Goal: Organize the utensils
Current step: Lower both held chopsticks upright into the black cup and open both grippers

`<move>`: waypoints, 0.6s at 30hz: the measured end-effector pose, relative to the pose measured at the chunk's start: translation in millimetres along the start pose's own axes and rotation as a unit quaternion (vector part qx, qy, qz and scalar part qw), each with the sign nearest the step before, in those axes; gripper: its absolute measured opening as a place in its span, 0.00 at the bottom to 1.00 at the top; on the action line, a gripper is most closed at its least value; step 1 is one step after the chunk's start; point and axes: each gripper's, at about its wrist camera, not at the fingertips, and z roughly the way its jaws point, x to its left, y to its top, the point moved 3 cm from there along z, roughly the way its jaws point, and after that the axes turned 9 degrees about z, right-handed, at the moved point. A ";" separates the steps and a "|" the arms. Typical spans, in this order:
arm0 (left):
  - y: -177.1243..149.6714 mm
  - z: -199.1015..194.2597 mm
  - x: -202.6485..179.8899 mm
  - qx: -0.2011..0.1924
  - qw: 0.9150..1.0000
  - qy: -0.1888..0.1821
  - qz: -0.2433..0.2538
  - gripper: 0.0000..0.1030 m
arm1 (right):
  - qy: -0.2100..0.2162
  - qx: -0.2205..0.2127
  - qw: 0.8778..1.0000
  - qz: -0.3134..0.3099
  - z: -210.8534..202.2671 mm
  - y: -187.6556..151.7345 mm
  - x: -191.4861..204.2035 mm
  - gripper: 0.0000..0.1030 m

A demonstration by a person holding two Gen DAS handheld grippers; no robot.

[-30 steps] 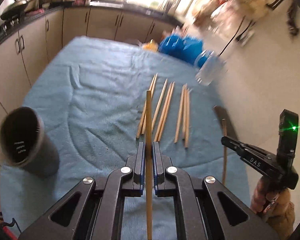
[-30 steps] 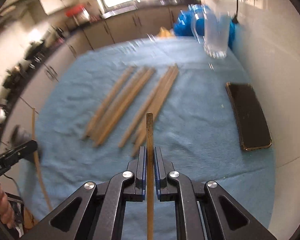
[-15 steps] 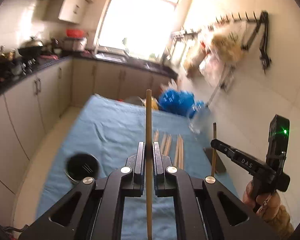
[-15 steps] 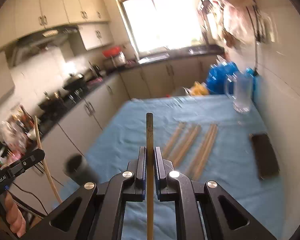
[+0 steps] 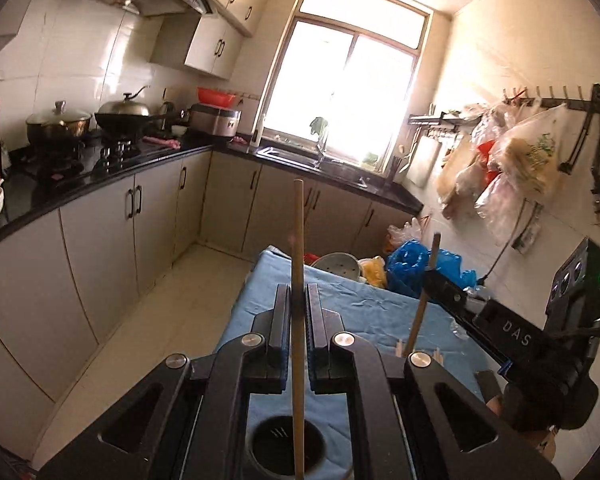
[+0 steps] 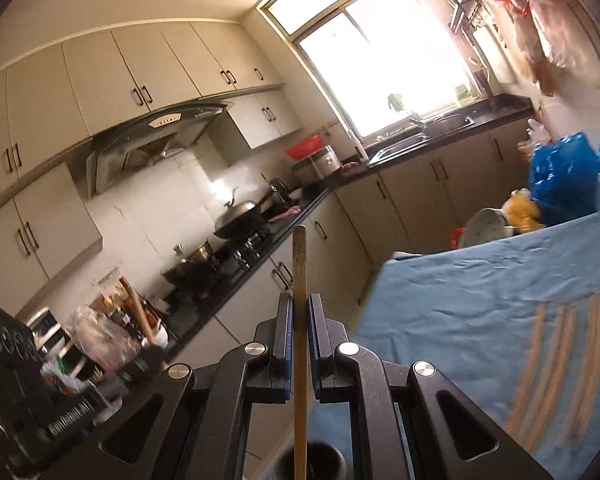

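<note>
My left gripper (image 5: 298, 296) is shut on a wooden chopstick (image 5: 298, 240) that stands upright, its lower end hanging over the dark round holder (image 5: 286, 446) seen between the gripper arms. My right gripper (image 6: 299, 306) is shut on a second, darker chopstick (image 6: 299, 264), also upright, above the same holder (image 6: 314, 458) at the frame's bottom. In the left wrist view the right gripper (image 5: 434, 270) shows at the right with its chopstick. Several more chopsticks (image 6: 560, 348) lie in a row on the blue cloth (image 6: 480, 280).
The cloth-covered table (image 5: 352, 300) stands against the right wall, with blue plastic bags (image 5: 416, 260) and a bowl (image 5: 336, 264) at its far end. Kitchen cabinets (image 5: 108, 232) line the left side and a tiled floor aisle (image 5: 168, 296) runs between.
Both grippers have risen and tilted up from looking down at the table, each keeping its chopstick. The dark holder has come from the left side to directly beneath them.
</note>
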 end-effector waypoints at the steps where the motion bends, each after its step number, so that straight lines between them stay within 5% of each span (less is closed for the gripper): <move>1: -2.3 9.9 2.0 0.006 1.000 -0.001 -0.001 0.06 | -0.004 -0.002 1.000 -0.002 9.6 -1.3 1.4 0.07; 8: -43.1 72.1 12.3 0.081 0.996 -0.020 -0.016 0.06 | -0.056 0.021 0.996 -0.063 59.3 -36.6 -2.8 0.08; 16: -67.6 87.2 11.2 0.116 0.993 -0.018 -0.022 0.06 | -0.086 0.084 0.990 -0.070 75.5 -72.5 -33.9 0.11; 18: -69.4 82.2 11.2 0.117 0.993 -0.011 -0.024 0.06 | -0.087 0.089 0.991 -0.058 73.0 -71.4 -39.4 0.27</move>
